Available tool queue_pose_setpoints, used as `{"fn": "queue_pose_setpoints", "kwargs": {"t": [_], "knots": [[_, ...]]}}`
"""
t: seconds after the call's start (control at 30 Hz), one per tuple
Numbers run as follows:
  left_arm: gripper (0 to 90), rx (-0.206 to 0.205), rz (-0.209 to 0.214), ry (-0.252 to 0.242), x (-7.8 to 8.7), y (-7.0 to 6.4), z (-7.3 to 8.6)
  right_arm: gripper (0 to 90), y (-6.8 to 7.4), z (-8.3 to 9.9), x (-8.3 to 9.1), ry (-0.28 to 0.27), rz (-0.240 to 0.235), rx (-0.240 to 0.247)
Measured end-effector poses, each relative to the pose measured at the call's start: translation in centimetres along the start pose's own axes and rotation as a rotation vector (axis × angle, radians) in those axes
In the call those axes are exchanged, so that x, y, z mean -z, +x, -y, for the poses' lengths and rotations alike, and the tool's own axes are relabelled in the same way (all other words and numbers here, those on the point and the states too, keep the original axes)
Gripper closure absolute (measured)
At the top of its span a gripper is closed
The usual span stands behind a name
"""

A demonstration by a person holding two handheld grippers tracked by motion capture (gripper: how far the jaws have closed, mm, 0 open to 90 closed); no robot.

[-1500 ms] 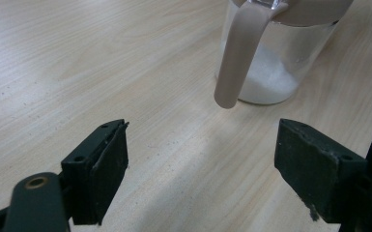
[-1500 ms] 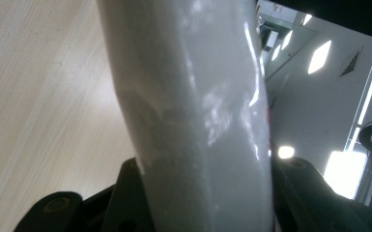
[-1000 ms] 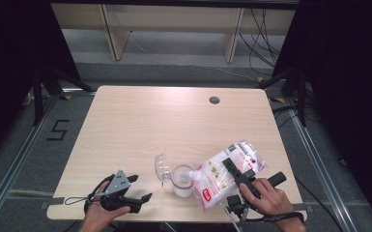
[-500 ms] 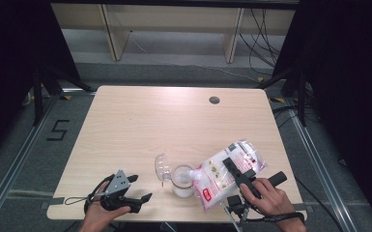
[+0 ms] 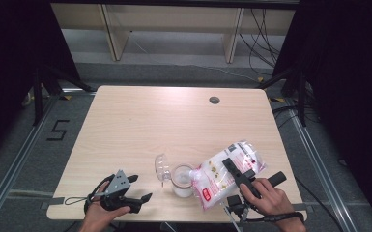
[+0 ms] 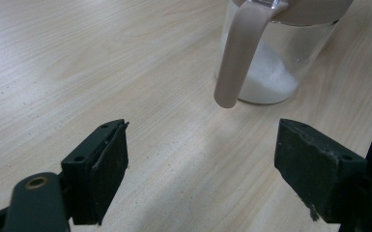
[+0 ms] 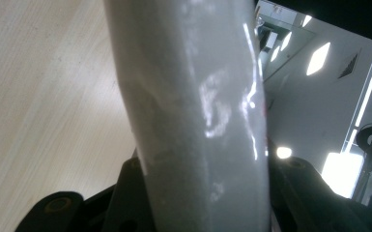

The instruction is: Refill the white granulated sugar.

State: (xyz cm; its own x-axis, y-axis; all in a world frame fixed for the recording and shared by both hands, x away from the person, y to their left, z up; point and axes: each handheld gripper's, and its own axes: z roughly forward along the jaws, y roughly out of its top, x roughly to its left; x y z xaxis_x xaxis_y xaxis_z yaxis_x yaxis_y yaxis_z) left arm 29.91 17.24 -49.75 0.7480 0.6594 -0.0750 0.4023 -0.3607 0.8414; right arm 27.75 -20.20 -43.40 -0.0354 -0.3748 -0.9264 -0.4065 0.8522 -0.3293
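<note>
Here the right gripper is clamped on a bag of white powder, and in the right gripper view the bag's shiny plastic stands squeezed between the two black jaws. In the high view the bag lies tilted, with its lower end over the mouth of a jar near the front edge of the table. The jar stands upright, and some white powder is at its bottom. Its clear lid hangs open at the left side of the jar. The left gripper rests low at the front left of the table, well apart from the jar. Its jaws are spread wide with nothing between them, and they point toward the jar. A beige strap hangs down the jar's wall.
</note>
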Motion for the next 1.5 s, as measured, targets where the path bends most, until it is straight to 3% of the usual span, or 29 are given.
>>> {"fn": "queue_pose_setpoints", "kwargs": {"t": [0.53, 0.77, 0.97, 1.03, 1.3, 1.37, 1.47, 1.5], "knots": [[19.2, -0.008, -0.004, -0.001, 0.0, 0.0, 0.0, 67.4, 0.8, -0.1, -0.5, 0.023, -0.036, 0.004], [19.2, -0.011, -0.007, 0.002, 0.0, 0.0, 0.0, 67.9, 1.2, -0.3, -0.9, 0.026, -0.048, 0.058], [20.0, -0.011, -0.005, 0.003, 0.0, -0.1, 0.0, 68.8, 1.6, -0.2, -1.2, 0.025, -0.067, 0.046], [20.2, -0.011, -0.004, 0.003, 0.0, -0.1, 0.0, 68.8, 1.9, -0.2, -1.1, 0.039, -0.074, 0.02], [20.1, -0.001, -0.003, -0.007, -0.1, -0.2, 0.0, 68.9, 2.0, -0.1, -1.4, 0.024, -0.081, 0.031], [20.2, -0.035, -0.003, 0.006, 0.1, 0.0, 0.0, 68.8, 2.2, 0.0, -1.4, 0.024, -0.08, 0.018], [20.1, 0.001, 0.0, -0.005, 0.0, -0.1, 0.0, 68.7, 2.2, 0.0, -1.5, 0.024, -0.089, 0.025], [20.2, -0.005, 0.0, 0.001, 0.1, -0.1, 0.0, 68.7, 2.4, 0.1, -1.5, 0.023, -0.094, 0.009]]}}
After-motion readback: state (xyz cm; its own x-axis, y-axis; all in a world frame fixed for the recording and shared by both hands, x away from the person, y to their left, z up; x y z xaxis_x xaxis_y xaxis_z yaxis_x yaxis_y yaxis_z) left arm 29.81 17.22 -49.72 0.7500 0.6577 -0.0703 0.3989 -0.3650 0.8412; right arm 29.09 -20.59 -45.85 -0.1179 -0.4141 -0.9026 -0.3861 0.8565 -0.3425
